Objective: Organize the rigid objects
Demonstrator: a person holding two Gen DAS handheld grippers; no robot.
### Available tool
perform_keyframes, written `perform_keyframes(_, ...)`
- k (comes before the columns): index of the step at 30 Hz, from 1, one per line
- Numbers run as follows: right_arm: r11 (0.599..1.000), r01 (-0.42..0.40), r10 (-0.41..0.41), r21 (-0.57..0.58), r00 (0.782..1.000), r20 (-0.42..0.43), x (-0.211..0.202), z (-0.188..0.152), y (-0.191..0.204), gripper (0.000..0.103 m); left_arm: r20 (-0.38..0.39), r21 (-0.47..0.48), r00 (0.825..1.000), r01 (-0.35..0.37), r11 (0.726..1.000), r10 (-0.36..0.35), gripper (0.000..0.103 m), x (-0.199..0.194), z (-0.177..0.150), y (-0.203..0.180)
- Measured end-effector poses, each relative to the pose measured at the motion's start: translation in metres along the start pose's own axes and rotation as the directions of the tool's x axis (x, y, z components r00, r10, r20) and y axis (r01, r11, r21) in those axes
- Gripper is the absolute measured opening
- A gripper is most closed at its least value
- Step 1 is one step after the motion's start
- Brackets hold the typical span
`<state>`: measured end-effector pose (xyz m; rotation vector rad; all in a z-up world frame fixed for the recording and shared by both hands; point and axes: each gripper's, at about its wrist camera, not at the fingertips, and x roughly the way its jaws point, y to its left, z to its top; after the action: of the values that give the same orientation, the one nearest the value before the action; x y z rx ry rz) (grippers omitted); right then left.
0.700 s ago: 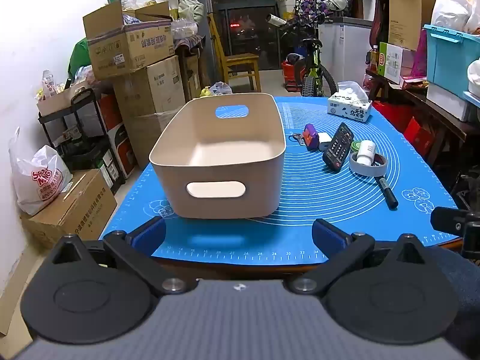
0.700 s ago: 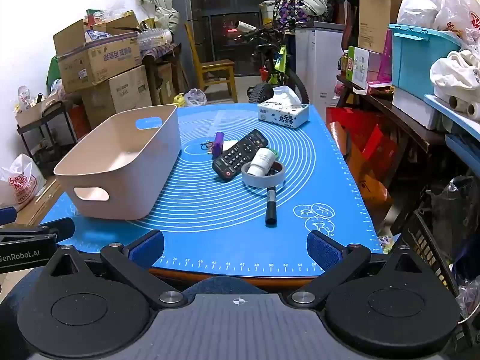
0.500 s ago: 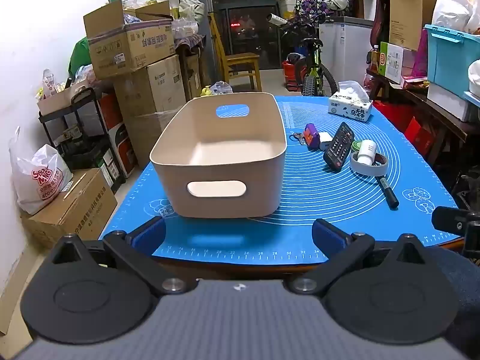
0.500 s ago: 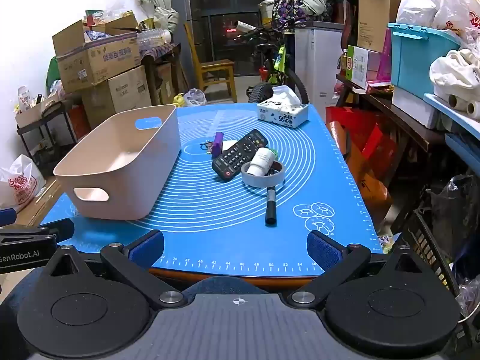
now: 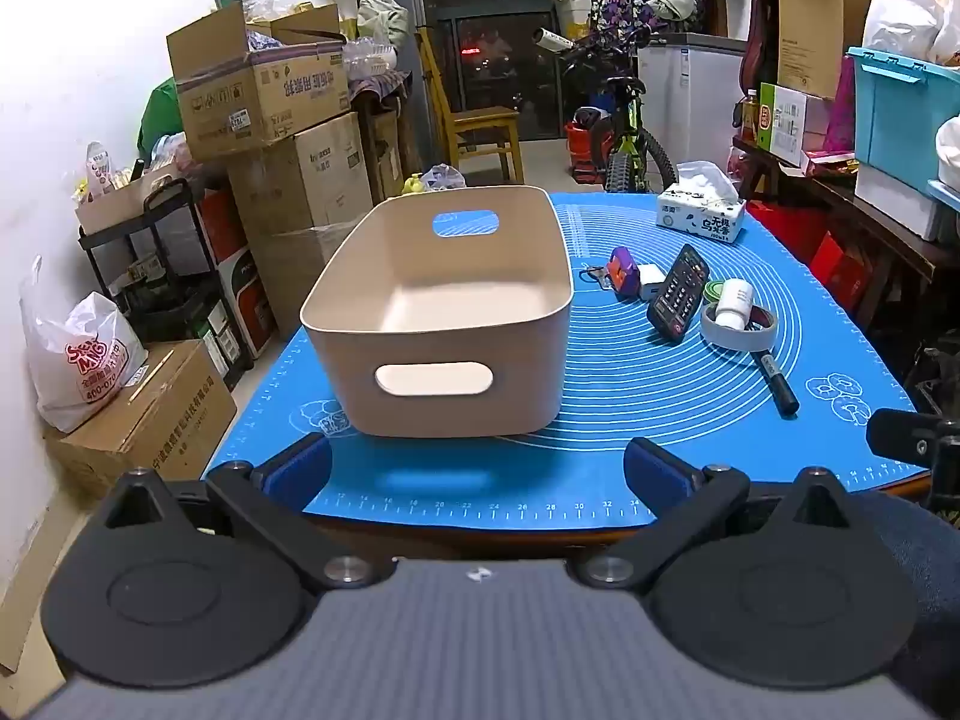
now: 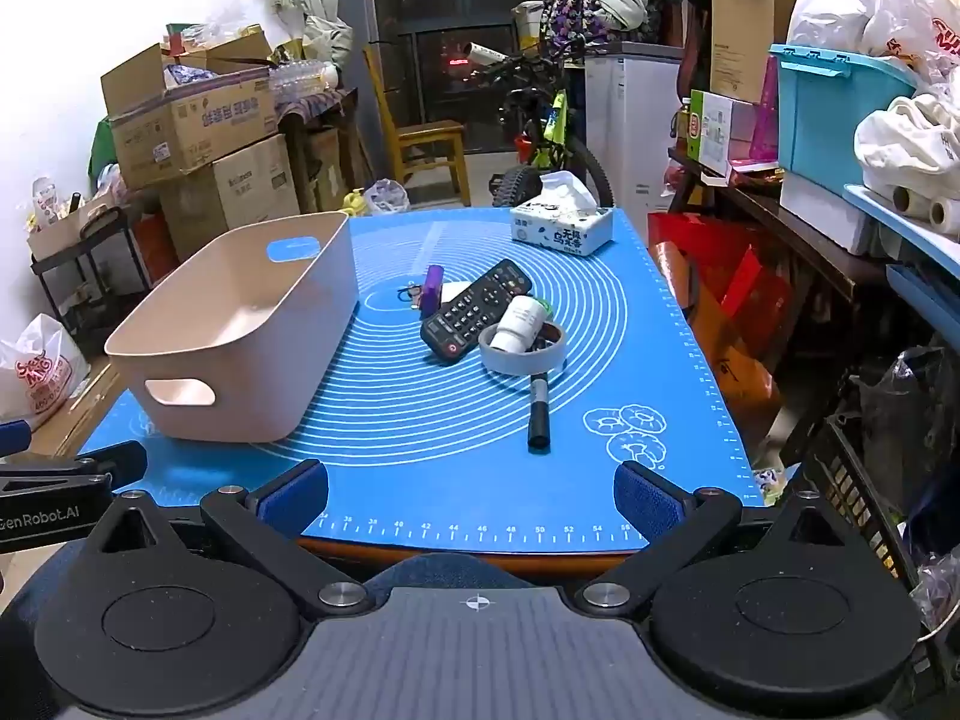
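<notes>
items: remote control (image 6: 477, 312), white bottle (image 6: 521, 324) leaning in tape roll (image 6: 523, 355), marker (image 6: 539, 414) clustered mid-table right of empty beige bin (image 6: 240, 330) | both hand-held grippers (image 5: 477, 468) (image 6: 471, 489) wide, empty, at table's near edge | risk: lifting the remote may topple the touching bottle; marker may roll

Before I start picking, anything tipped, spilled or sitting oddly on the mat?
Nothing spilled. One oddity: the white bottle lies tilted inside the tape roll, against the remote; the marker lies just below the roll.
</notes>
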<state>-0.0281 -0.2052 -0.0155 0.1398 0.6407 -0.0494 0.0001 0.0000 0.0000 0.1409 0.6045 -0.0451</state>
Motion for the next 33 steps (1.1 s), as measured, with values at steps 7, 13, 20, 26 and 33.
perform_keyframes(7, 1.000, -0.001, 0.001, 0.002, 1.000, 0.000, 0.0029, 0.0006, -0.0019, 0.101, -0.001, -0.002, 1.000, 0.000, 1.000, 0.000, 0.102, 0.0004, 0.0001, 0.0005)
perform_keyframes(13, 1.000, 0.001, -0.001, 0.001, 1.000, 0.000, 0.0029, 0.0002, -0.0009, 0.101, -0.001, 0.000, 1.000, 0.000, 1.000, 0.000, 0.102, 0.0004, 0.0001, 0.0006)
perform_keyframes(20, 1.000, 0.001, -0.001, 0.002, 1.000, 0.000, 0.0030, 0.0001, -0.0010, 0.101, 0.000, 0.000, 1.000, 0.000, 1.000, 0.000, 0.102, 0.0003, 0.0001, 0.0005)
perform_keyframes(26, 1.000, 0.001, -0.001, 0.002, 1.000, -0.001, 0.0030, 0.0000, -0.0009, 0.101, 0.003, -0.001, 1.000, 0.004, 1.000, -0.004, 0.102, 0.0000, 0.0001, 0.0012)
perform_keyframes(33, 1.000, 0.001, -0.001, 0.002, 1.000, -0.002, 0.0034, 0.0001, -0.0008, 0.101, 0.002, -0.002, 1.000, 0.004, 1.000, -0.004, 0.102, -0.0001, 0.0001, 0.0015)
